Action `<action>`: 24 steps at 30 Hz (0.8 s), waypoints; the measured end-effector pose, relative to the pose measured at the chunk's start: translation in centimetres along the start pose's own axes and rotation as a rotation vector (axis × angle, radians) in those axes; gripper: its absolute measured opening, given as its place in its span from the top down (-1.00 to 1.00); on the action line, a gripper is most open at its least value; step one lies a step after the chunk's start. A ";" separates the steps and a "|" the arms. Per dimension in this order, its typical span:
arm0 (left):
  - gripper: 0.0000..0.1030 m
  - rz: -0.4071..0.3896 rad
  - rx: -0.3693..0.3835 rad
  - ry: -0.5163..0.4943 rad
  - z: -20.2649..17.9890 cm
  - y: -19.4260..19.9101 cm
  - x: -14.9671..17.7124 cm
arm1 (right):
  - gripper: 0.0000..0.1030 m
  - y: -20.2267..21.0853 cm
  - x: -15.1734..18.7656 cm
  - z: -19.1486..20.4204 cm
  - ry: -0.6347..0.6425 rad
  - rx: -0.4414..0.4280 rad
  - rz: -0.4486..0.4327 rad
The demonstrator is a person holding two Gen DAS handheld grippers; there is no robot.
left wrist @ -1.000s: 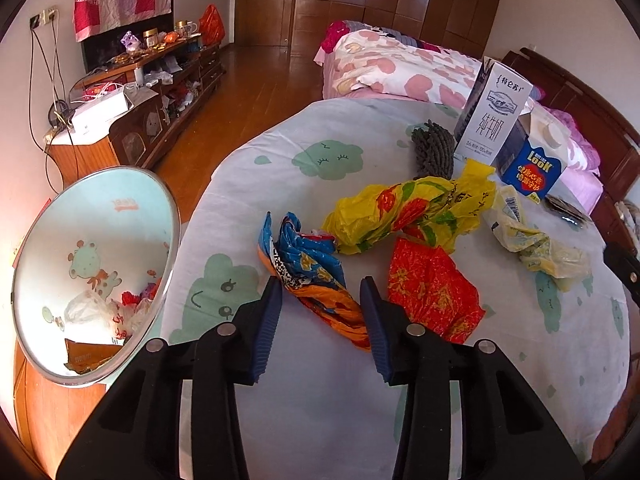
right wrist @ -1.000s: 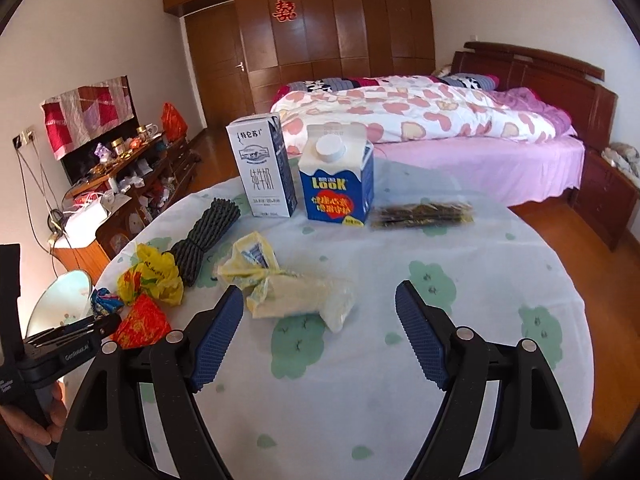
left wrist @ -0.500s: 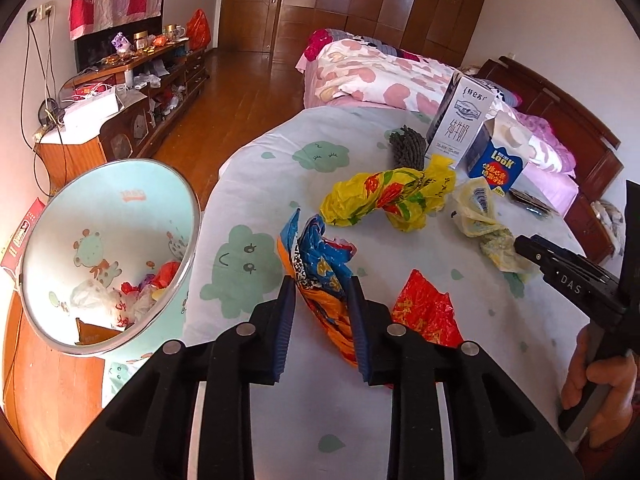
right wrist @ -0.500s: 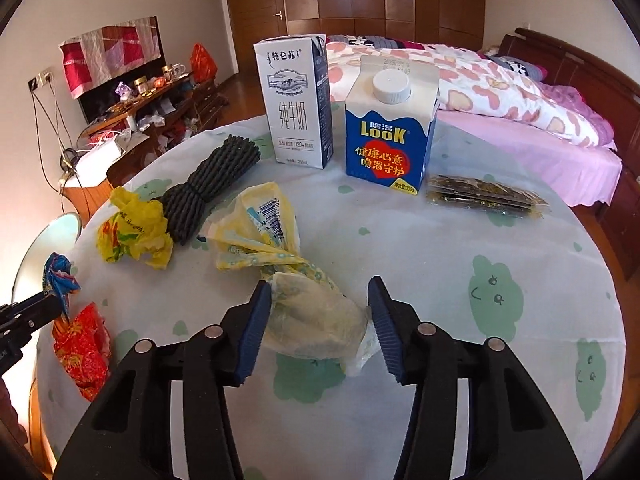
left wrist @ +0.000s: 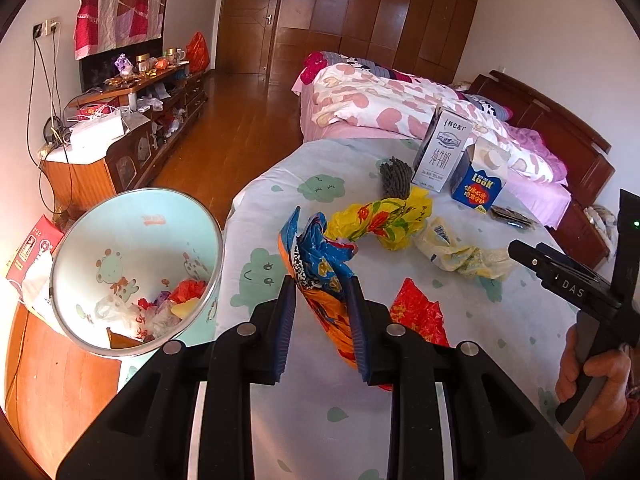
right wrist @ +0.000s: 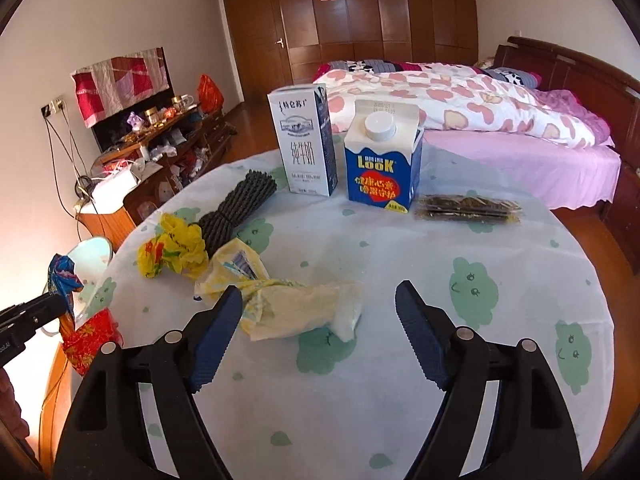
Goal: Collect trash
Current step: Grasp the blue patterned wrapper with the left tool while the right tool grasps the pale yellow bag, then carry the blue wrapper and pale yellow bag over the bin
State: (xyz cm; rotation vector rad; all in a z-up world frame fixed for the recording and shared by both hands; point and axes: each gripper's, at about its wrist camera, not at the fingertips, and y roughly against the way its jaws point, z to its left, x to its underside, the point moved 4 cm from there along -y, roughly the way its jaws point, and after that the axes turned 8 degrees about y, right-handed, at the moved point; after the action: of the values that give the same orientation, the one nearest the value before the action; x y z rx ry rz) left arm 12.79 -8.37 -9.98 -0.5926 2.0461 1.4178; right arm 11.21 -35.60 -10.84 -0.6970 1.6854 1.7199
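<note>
My left gripper [left wrist: 322,312] is shut on a blue and orange wrapper [left wrist: 320,264] and holds it above the table, right of the light blue trash bin [left wrist: 100,236]. A red wrapper [left wrist: 418,314], a yellow flowered bag [left wrist: 384,216] and a pale yellow bag [left wrist: 460,256] lie on the tablecloth. My right gripper [right wrist: 320,332] is open, its left finger beside the pale yellow bag [right wrist: 288,308]. The held wrapper also shows in the right wrist view [right wrist: 62,280].
A white milk carton [right wrist: 306,144], a blue LOOK carton [right wrist: 382,156], a dark rope bundle [right wrist: 240,204] and a dark snack packet [right wrist: 466,208] stand at the table's far side. A bed [right wrist: 480,112] lies behind. A cluttered cabinet [left wrist: 128,120] stands at the left.
My left gripper closed on the blue and orange wrapper and lifted it. My right gripper narrowed around the pale yellow bag, then opened wide again.
</note>
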 end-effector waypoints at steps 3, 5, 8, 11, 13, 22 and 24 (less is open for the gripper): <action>0.50 -0.011 -0.002 0.013 0.6 0.7 -0.4 | -0.58 -2.4 -0.2 0.0 0.015 -0.049 0.070; 0.50 -0.023 -0.005 0.019 1.0 1.3 -0.6 | -0.53 -4.1 0.2 0.4 0.046 -0.055 0.123; 0.50 -0.041 -0.016 0.028 1.6 2.0 -1.1 | -0.28 -4.7 0.7 1.0 0.087 -0.049 0.135; 0.50 -0.057 -0.036 0.032 2.0 2.2 -1.3 | 0.03 -3.8 0.7 1.2 0.080 -0.051 0.115; 0.50 -0.058 -0.034 0.038 2.2 2.3 -1.3 | 0.18 -3.2 0.9 1.5 0.098 -0.035 0.115; 0.50 -0.070 -0.036 0.067 3.6 3.1 -1.3 | 0.48 -0.9 3.0 1.6 0.106 0.019 0.155; 0.50 -0.080 -0.041 0.073 4.1 3.4 -1.4 | 0.49 0.3 3.7 1.2 0.073 0.032 0.139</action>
State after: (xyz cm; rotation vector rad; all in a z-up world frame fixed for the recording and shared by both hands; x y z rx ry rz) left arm 12.43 -3.32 -7.78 -0.7450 2.0300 1.4130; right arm 8.61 -34.15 -13.31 -0.6486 1.8461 1.7766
